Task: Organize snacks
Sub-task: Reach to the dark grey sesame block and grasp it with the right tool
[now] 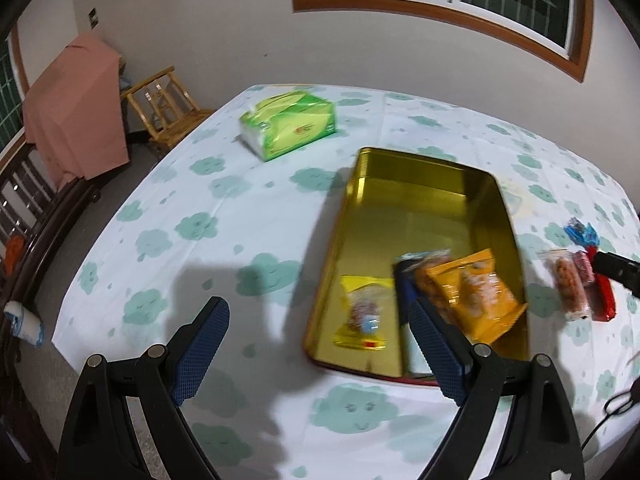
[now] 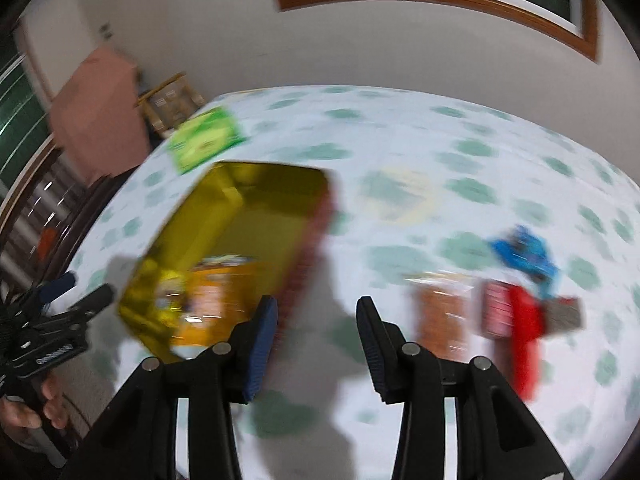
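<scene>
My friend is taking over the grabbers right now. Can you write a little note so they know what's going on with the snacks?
Left gripper: open, holding nothing, hanging over the table beside the gold tin.
Right gripper: open and empty, over the tablecloth between the tin and the loose snacks.
Done: a yellow packet, an orange packet and a dark blue one are in the tin.
Left: a brownish packet, a pink one, a red one and a blue one still lie on the cloth to the right of the tin. The picture is blurry, so there may be more.
</scene>
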Demonstrator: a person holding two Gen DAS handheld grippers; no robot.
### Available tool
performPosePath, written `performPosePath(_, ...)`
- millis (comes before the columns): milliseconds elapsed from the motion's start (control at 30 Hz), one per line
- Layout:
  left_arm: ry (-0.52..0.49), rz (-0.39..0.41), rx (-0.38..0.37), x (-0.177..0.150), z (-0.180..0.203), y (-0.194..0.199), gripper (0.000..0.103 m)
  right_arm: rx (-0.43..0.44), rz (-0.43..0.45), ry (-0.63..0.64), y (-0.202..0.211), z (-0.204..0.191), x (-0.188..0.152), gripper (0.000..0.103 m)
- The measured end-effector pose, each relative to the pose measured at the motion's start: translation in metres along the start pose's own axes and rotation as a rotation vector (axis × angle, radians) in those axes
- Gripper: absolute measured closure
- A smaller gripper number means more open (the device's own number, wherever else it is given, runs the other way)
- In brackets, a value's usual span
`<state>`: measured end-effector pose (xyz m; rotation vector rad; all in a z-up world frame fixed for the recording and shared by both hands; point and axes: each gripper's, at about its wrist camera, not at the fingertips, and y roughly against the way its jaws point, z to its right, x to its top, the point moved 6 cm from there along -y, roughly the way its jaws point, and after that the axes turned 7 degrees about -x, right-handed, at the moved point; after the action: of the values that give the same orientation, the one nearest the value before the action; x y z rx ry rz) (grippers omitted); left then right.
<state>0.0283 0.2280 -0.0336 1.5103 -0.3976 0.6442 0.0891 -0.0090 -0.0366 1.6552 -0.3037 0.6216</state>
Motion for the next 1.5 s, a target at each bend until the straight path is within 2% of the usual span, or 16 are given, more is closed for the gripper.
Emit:
performPosePath(200, -0.043, 0.001, -0.036, 0.002, 0.028, -0.002, 0.013, -0.155, -0.045, -0.22, 0.008, 0.109, -0.015, 0.06)
performPosePath(367, -0.065, 0.002, -0.049, 0.001, 0.037, -0.001, 0.013, -0.243, -0.143, -0.427, -0.004, 0.187, -0.03, 0.058)
performPosePath(667, -0.036, -0.015, -0.043, -0.003, 0.029, -0.005, 0.013, -0.176, -0.281, -0.742, -0.038, 0.226, -0.034, 0.055)
performPosePath(867, -0.025, -0.019, -0.037, -0.002, 0.025, -0.008, 0.013, -0.187, -0.277, -0.886, -0.052, 0.233, -0.031, 0.052)
performPosePath(1000, -0.032, -0.022, -0.04, 0.0, 0.028, -0.009, 0.013, -0.238, -0.295, -0.856, -0.064, 0.231, -0.026, 0.052)
performPosePath(1100, -0.048, -0.025, -0.049, 0.002, 0.037, -0.01, 0.013, -0.314, -0.286, -0.697, -0.066, 0.221, -0.015, 0.052)
performPosePath(1300, -0.11, -0.024, -0.088, 0.008, 0.075, -0.011, 0.013, -0.364, -0.294, -0.5, -0.074, 0.22, -0.016, 0.052)
performPosePath(1400, -0.147, -0.029, -0.132, 0.011, 0.104, -0.012, 0.013, -0.393, -0.272, -0.377, -0.076, 0.215, -0.016, 0.054)
performPosePath(1500, -0.181, -0.047, -0.178, 0.01, 0.133, -0.017, 0.013, -0.387, -0.225, -0.268, -0.076, 0.208, -0.017, 0.06)
